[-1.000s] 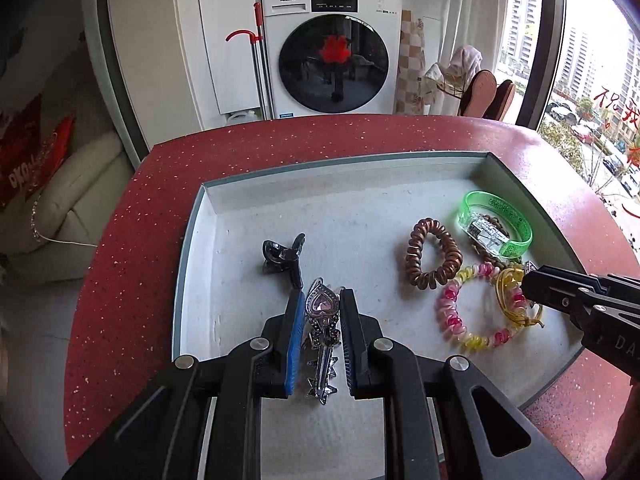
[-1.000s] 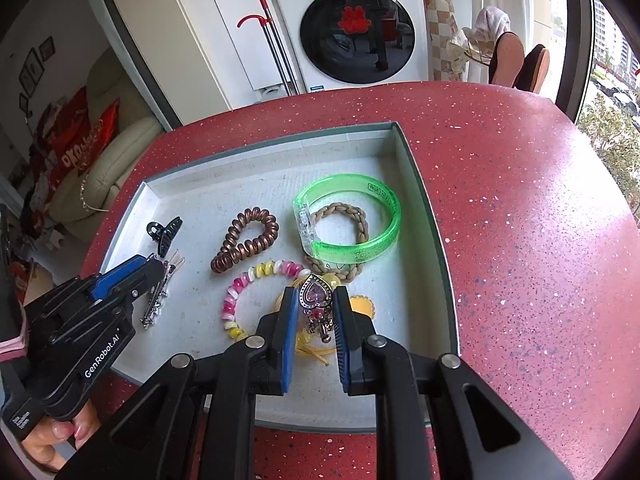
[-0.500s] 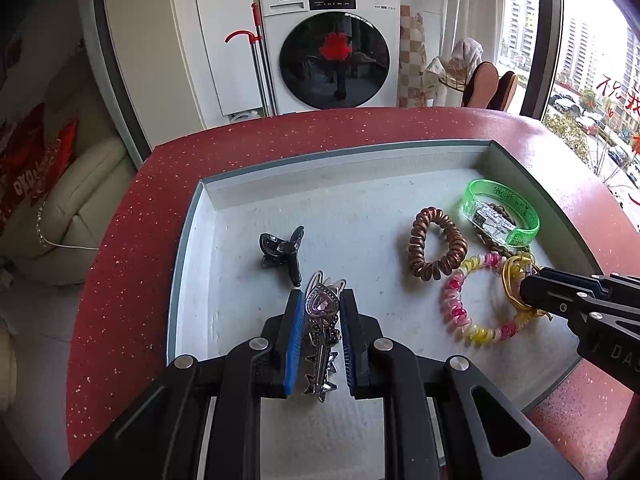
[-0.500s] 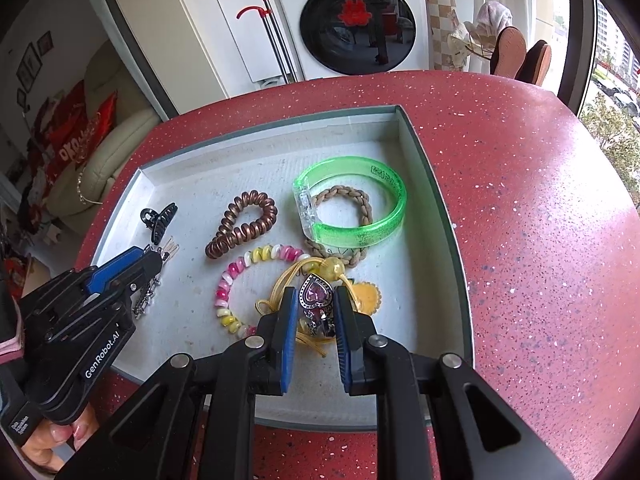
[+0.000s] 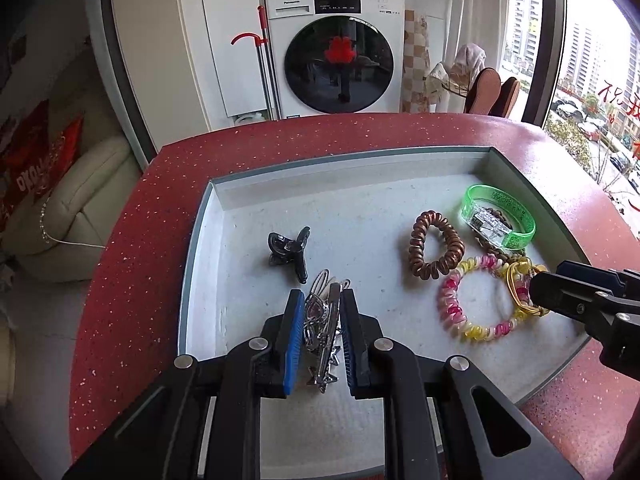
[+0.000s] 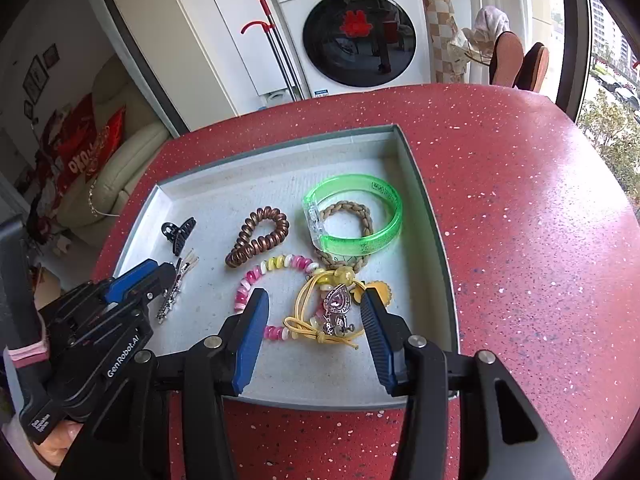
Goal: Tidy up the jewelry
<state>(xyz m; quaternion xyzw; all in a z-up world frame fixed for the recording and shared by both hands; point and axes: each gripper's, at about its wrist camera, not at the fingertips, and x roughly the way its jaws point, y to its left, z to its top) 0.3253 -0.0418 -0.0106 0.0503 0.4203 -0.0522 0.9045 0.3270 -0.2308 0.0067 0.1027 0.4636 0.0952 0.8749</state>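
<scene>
A silver heart hair clip (image 6: pixel 338 304) lies loose on a yellow cord tie (image 6: pixel 316 322) near the tray's (image 6: pixel 416 172) right wall, between the right gripper (image 6: pixel 314 316) pads; its jaws have just been opening and stand apart, touching nothing. At near left, the left gripper (image 5: pixel 320 320) is clamped on a second silver clip (image 5: pixel 320 312), just near of a black claw clip (image 5: pixel 290 250). The tray rests on the red counter (image 6: pixel 520 200).

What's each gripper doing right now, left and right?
Left gripper: shut on the silver hair clip.
Right gripper: open, jaws just widened; heart pendant lies released between them on the tray.
</scene>
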